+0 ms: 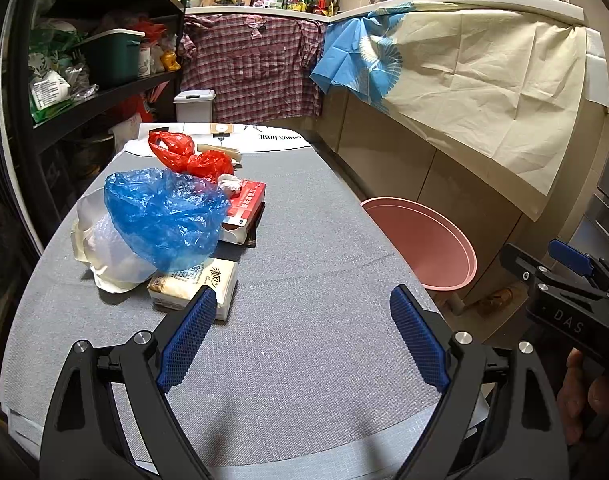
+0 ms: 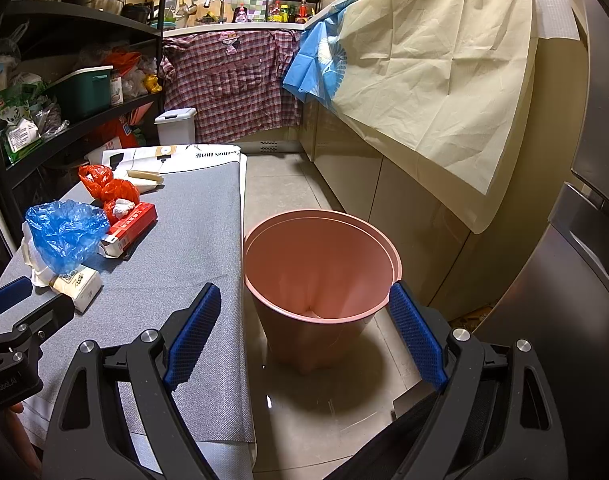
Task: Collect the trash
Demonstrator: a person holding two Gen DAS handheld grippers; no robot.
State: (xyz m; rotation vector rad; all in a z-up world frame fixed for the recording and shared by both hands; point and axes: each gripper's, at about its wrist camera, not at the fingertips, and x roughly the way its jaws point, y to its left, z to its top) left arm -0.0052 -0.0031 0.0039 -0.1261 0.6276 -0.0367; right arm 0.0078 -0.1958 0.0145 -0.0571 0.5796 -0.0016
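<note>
A heap of trash lies on the grey table [image 1: 304,264]: a crumpled blue plastic bag [image 1: 164,212] over a white bag [image 1: 100,256], a red plastic bag [image 1: 184,154], a red and white carton [image 1: 244,204], a paper wad [image 1: 229,183] and a tissue pack [image 1: 196,286]. My left gripper [image 1: 304,340] hovers open over the table's near end, just right of the tissue pack, nothing between its fingers. My right gripper [image 2: 304,332] stands open above the floor, in front of the empty pink bin [image 2: 320,264] beside the table [image 2: 176,264]. The heap [image 2: 68,236] lies far left there.
Dark shelves [image 1: 84,80] packed with goods stand left of the table. A white lidded bin [image 1: 194,104] and a checked shirt [image 1: 256,72] are at the back. A cream cloth [image 2: 436,80] drapes the counter on the right. A steel fridge [image 2: 584,240] is at far right.
</note>
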